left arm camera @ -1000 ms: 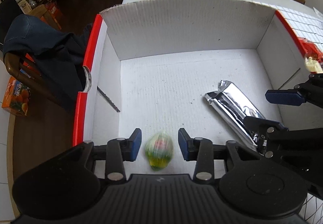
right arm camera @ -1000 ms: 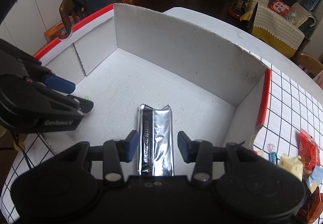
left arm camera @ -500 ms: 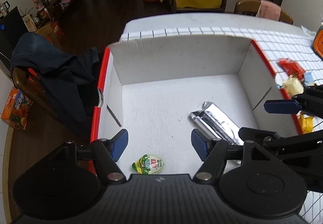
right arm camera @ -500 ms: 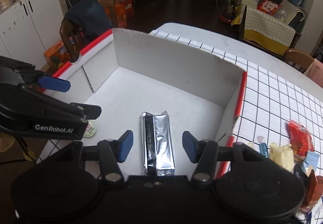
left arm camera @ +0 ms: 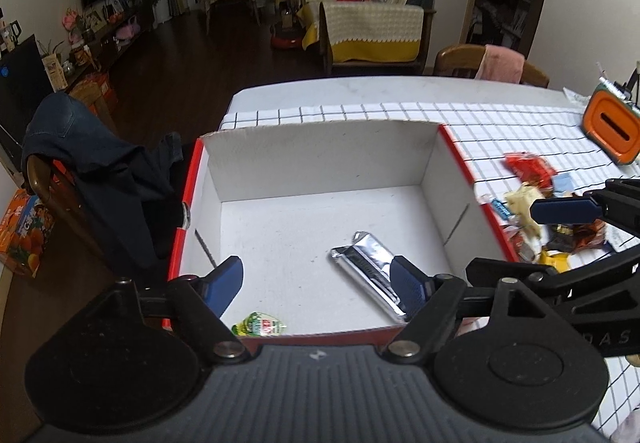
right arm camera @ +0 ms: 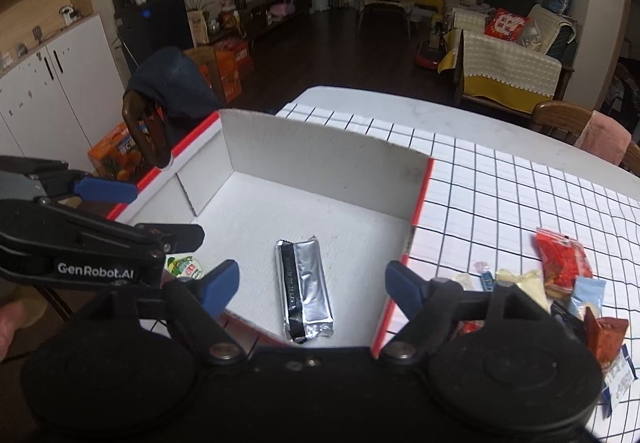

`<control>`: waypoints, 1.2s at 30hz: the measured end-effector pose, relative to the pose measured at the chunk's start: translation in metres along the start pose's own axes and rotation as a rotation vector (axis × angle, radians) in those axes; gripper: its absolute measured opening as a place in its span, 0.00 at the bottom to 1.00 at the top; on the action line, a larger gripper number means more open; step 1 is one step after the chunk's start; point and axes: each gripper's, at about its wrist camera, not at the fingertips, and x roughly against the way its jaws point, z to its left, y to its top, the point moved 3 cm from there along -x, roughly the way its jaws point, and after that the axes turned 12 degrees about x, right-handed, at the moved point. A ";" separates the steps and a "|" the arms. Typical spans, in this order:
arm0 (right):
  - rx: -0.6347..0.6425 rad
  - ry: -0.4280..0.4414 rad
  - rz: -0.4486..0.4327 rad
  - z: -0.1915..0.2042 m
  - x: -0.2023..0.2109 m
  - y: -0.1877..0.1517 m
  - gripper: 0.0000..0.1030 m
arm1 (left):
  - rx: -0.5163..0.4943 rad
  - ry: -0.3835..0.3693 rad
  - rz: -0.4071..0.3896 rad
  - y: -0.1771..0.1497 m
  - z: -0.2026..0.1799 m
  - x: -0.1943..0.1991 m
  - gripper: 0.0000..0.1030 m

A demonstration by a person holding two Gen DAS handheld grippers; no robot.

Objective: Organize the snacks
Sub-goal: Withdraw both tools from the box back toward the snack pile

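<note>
White box (left arm camera: 320, 159), silver bar (left arm camera: 370, 275) lying diagonal

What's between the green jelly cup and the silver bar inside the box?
Nothing: bare white box floor separates the green jelly cup from the silver bar. The left wrist view shows it best.

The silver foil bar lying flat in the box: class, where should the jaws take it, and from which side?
Probably across the narrow middle of the silver foil bar, coming from above: it lies flat on the box floor with bare floor along both long edges, and the crimped ends look flimsy.
</note>
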 end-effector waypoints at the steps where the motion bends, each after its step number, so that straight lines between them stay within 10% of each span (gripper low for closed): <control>1: -0.006 -0.001 -0.006 -0.003 0.004 -0.001 0.82 | 0.000 -0.004 -0.006 -0.001 -0.003 0.003 0.79; 14: -0.102 0.013 -0.071 -0.040 0.049 -0.025 1.00 | 0.003 -0.037 -0.054 -0.020 -0.052 0.028 0.84; 36: -0.117 -0.137 -0.047 -0.169 0.090 -0.125 1.00 | -0.064 -0.049 -0.039 -0.052 -0.184 -0.012 0.88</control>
